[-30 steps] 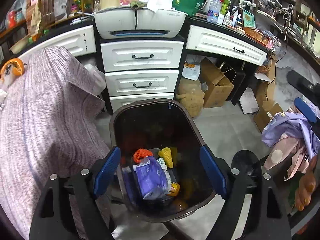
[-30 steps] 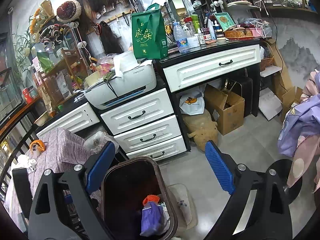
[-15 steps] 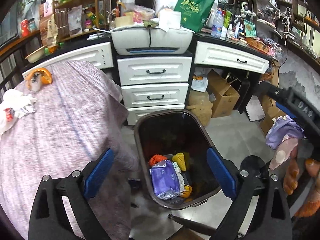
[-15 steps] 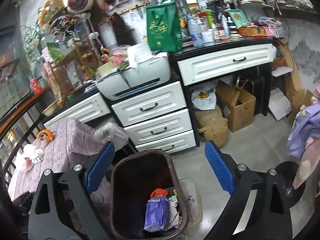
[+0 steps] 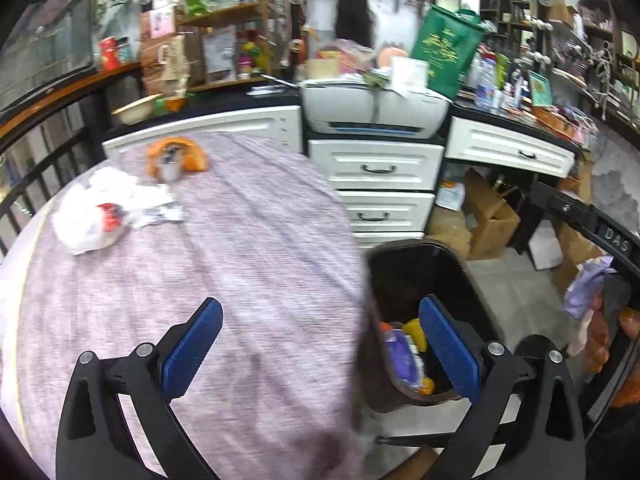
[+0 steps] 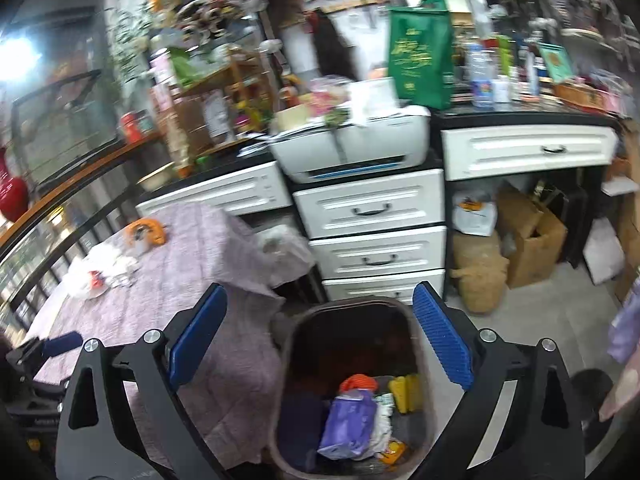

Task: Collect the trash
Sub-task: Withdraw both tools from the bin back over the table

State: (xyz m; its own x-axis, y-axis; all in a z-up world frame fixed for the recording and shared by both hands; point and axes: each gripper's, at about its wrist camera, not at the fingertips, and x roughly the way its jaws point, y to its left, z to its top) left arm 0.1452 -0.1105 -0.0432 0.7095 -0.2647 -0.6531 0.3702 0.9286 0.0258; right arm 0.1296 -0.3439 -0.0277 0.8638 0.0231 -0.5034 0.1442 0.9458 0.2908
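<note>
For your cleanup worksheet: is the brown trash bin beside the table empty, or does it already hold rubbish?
It holds rubbish. The bin is lidless, and a purple wrapper, orange scrap and yellow pieces lie at its bottom; most of it remains unfilled.

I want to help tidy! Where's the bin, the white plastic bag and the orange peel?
bin (image 6: 404, 310): right wrist view, back rim.
white plastic bag (image 5: 86, 220): left wrist view, crumpled middle.
orange peel (image 5: 196, 156): left wrist view, right curve.

- The wide middle of the round table under its mauve woven cloth (image 5: 248, 248) lies bare.
- Crumpled white wrappers (image 5: 100, 216) and an orange peel-like scrap (image 5: 176, 156) crowd its far edge.
- The dark brown plastic bin (image 6: 360, 312) stands open-topped just beside the table.
</note>
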